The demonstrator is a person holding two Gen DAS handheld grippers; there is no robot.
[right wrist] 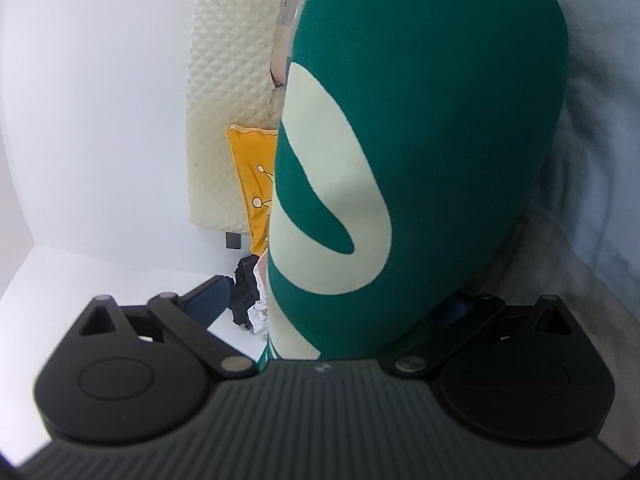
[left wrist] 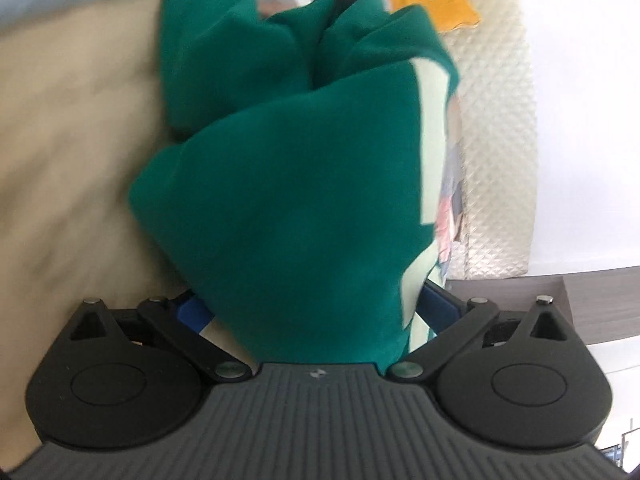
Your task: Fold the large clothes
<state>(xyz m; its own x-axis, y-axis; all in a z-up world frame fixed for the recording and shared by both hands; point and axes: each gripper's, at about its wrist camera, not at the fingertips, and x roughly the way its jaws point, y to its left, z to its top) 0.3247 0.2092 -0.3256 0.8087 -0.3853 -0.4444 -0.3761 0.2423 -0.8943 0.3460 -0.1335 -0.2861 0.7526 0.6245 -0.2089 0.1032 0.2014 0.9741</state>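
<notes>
**Holding the green garment up between both grippers**

Facing a white wall (right wrist: 100,100), you have a cream quilted headboard (left wrist: 496,140) and a yellow cushion (right wrist: 252,184) behind a beige bed surface (left wrist: 72,128). Only your right wrist view shows the grey-blue bedding (right wrist: 600,120). The dark green knit garment with pale cream lettering (left wrist: 296,200) hangs bunched and creased. Your left gripper (left wrist: 316,316) pinches its fabric; your right gripper (right wrist: 340,304) clamps it too, a large pale letter (right wrist: 340,184) facing the camera.
</notes>
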